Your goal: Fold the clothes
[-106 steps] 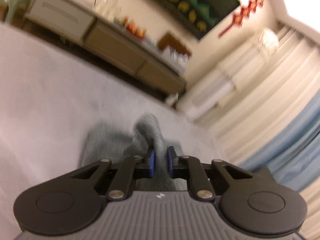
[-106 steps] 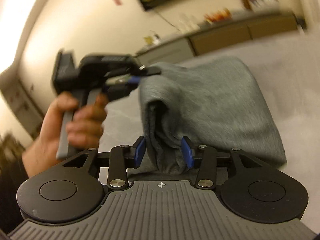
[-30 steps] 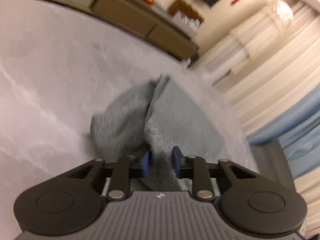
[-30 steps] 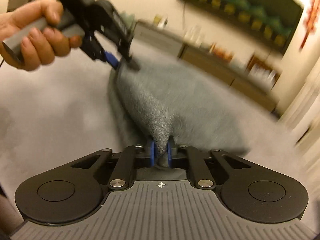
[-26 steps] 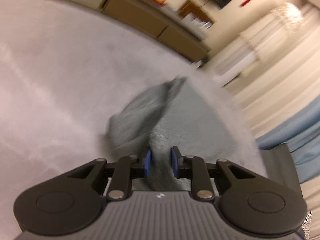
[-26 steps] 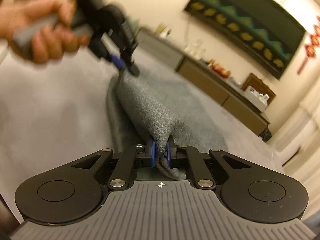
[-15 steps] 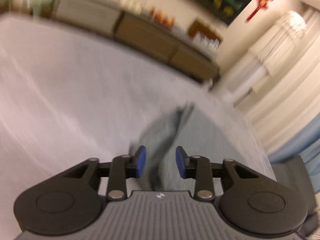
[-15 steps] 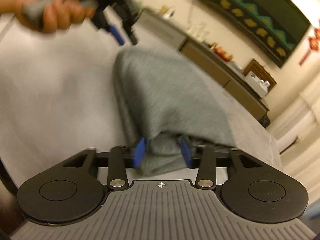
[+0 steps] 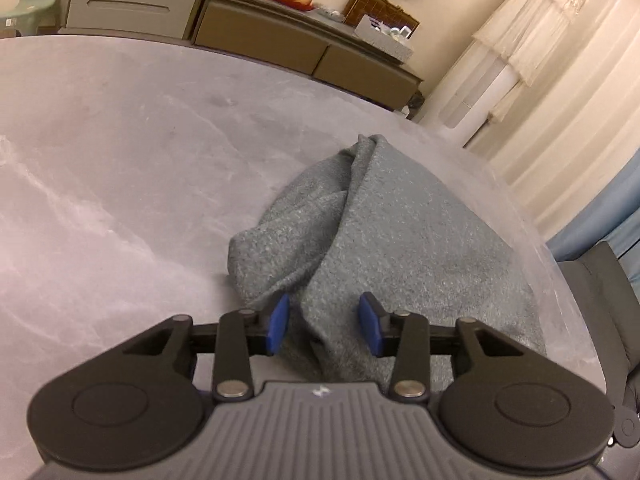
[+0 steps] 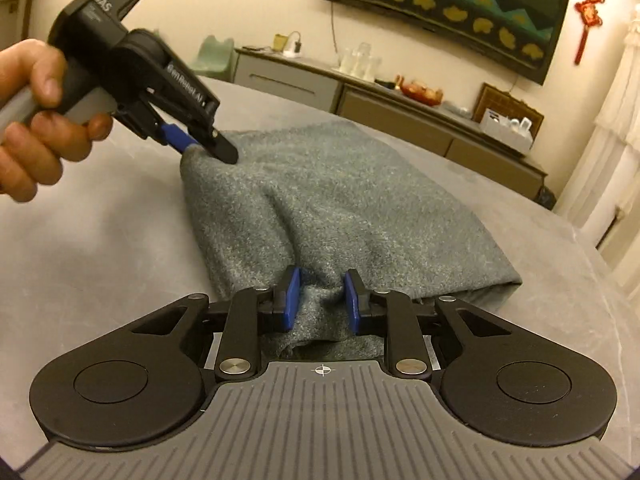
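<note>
A grey knitted garment lies folded in a thick bundle on the grey table. My left gripper is open, and a raised fold of the near edge lies loose between its blue pads. In the right wrist view the same garment spreads away from me. My right gripper is open too, straddling a bunched edge. The left gripper, held in a hand, rests its tips at the garment's far left corner.
A long sideboard with drawers and small items stands behind the table. Pale curtains hang at the right. A dark chair is close to the table's right edge. Bare tabletop spreads to the left of the garment.
One second ago both grippers were shut on the garment's edge and holding it up. Both have since opened, and the garment has settled flat on the table.
</note>
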`<state>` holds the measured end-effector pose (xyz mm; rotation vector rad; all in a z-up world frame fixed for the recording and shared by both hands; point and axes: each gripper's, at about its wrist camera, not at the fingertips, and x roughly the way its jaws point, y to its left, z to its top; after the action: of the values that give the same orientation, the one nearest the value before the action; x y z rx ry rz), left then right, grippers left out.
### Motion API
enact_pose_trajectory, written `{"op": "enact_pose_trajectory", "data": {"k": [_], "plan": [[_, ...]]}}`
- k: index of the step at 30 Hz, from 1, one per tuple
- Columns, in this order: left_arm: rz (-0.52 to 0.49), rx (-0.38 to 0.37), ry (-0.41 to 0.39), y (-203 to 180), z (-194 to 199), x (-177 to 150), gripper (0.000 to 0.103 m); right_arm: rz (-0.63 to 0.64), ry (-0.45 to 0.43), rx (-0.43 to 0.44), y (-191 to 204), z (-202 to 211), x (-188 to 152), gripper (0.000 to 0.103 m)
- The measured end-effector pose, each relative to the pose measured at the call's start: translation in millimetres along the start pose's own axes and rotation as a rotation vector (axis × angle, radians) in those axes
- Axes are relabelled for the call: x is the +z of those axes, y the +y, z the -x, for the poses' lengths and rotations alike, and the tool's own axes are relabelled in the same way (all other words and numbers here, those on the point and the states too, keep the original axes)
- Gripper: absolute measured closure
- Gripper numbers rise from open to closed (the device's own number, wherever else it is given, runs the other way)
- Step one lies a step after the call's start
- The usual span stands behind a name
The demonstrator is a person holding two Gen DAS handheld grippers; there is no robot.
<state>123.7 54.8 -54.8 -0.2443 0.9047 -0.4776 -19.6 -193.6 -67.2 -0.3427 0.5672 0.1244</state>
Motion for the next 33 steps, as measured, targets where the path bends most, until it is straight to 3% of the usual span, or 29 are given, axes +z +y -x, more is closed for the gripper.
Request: {"op": "enact_pose_trajectory", "data": {"k": [3,8,13,17,20,26,31,33], "plan": [[0.027,0.002,0.001,4.1,1.4,3.1,0.063,-0.011,0.006,0.008,-5.6,1.0,6.3,0.076],[0.048,-0.042,-0.041,0.5,25.4,10.7,0.056,-0.081,-0.110,-0.016,-6.9,37.0,13.3,0.065],[0.105,-0.025,-0.029,13.3,28.4,13.1,0.052,-0.082,-0.120,0.012,0.3,42.8,9.9,0.056],[0.183,-0.051,0.009,30.5,15.0,11.3,0.052,-0.002,-0.107,0.057,19.1,31.9,13.1,0.054],[0.164,-0.114,0.030,25.8,10.1,10.8,0.052,0.026,-0.080,0.043,28.0,24.6,12.3,0.062],[0.156,-0.146,0.005,26.4,10.6,11.9,0.049,-0.036,-0.053,0.047,20.3,22.3,5.1,0.065],[0.139,-0.199,0.006,30.7,0.2,14.4,0.047,0.021,-0.077,0.046,33.5,21.9,12.0,0.049],[0.122,-0.214,-0.007,31.8,-2.5,16.5,0.046,0.043,-0.071,0.046,39.0,17.9,14.2,0.048]]}}
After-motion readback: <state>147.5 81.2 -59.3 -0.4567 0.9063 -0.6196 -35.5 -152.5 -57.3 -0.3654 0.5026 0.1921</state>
